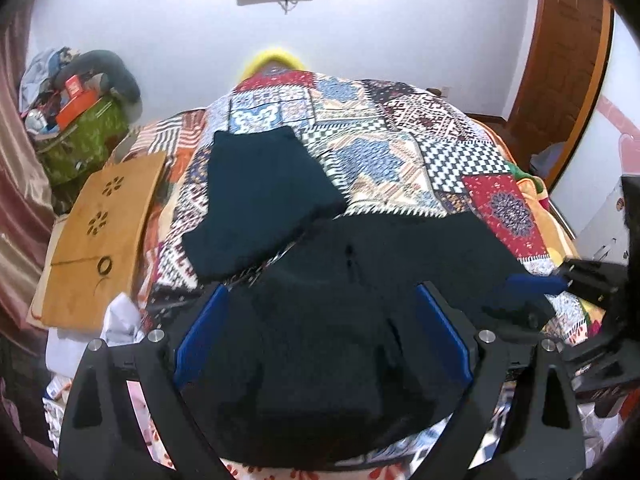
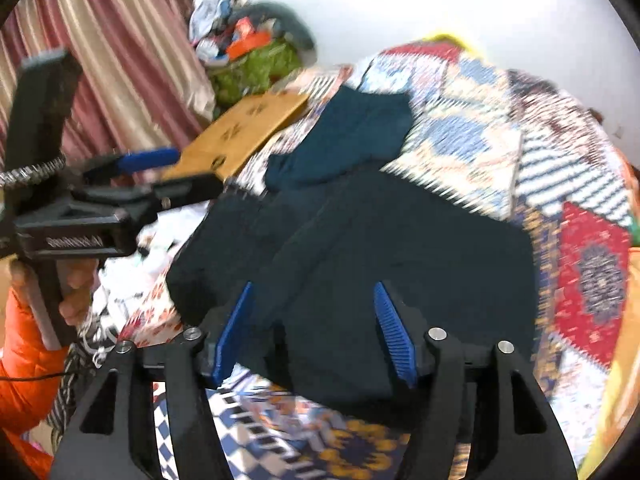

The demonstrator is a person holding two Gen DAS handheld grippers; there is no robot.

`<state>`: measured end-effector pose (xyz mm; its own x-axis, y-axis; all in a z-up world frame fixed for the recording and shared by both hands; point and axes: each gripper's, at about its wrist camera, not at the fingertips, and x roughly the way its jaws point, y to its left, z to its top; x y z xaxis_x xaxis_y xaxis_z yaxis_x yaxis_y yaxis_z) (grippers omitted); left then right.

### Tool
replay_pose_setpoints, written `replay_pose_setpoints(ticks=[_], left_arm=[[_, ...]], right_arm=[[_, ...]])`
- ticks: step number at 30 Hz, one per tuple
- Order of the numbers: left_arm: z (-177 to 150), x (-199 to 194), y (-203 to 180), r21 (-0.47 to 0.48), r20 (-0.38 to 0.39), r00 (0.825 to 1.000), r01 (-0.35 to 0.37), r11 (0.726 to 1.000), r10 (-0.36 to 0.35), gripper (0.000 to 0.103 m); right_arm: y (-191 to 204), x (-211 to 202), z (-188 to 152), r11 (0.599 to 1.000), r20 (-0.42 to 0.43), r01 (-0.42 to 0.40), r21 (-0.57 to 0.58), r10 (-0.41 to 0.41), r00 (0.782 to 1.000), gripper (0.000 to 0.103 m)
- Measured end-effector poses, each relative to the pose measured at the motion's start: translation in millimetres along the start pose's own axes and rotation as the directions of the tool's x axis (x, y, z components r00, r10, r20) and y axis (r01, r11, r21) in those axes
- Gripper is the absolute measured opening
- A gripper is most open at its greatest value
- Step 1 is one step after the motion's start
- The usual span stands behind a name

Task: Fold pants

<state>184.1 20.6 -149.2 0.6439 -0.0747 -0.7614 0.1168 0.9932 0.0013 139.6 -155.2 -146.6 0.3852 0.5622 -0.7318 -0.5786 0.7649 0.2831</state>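
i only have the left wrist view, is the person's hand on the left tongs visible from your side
Observer: Yes. The right wrist view shows the bare hand gripping the handle of the left tongs, with an orange sleeve below it.
Operator: what's behind those tongs over there
Observer: A striped maroon and cream curtain hangs behind them.
Operator: and are the right tongs open
Observer: Yes. The right tongs stand open, their blue pads either side of the dark navy pants on the patchwork bedspread.
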Motion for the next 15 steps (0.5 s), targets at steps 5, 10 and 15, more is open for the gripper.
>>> replay_pose_setpoints(ticks=[5,10,15], left_arm=[[25,25,-29,0.052,-0.027,0.999,0.031,0.998,-0.029,0.095],[37,69,-61,0.12,-0.099,0.994,0.048,0.992,-0.036,0.095],[27,124,-80,0.172,-0.219,0.976,0.041,0.984,-0.002,0.095]], right_arm=[[-44,-27,15,0.994,0.078,0.1,0.034,-0.102,0.992,0.059],[-85,-13,18,0.984,0.036,0.157,0.085,-0.161,0.986,0.059],[-116,26,3,0.976,-0.084,0.185,0.114,-0.176,0.981,0.059]])
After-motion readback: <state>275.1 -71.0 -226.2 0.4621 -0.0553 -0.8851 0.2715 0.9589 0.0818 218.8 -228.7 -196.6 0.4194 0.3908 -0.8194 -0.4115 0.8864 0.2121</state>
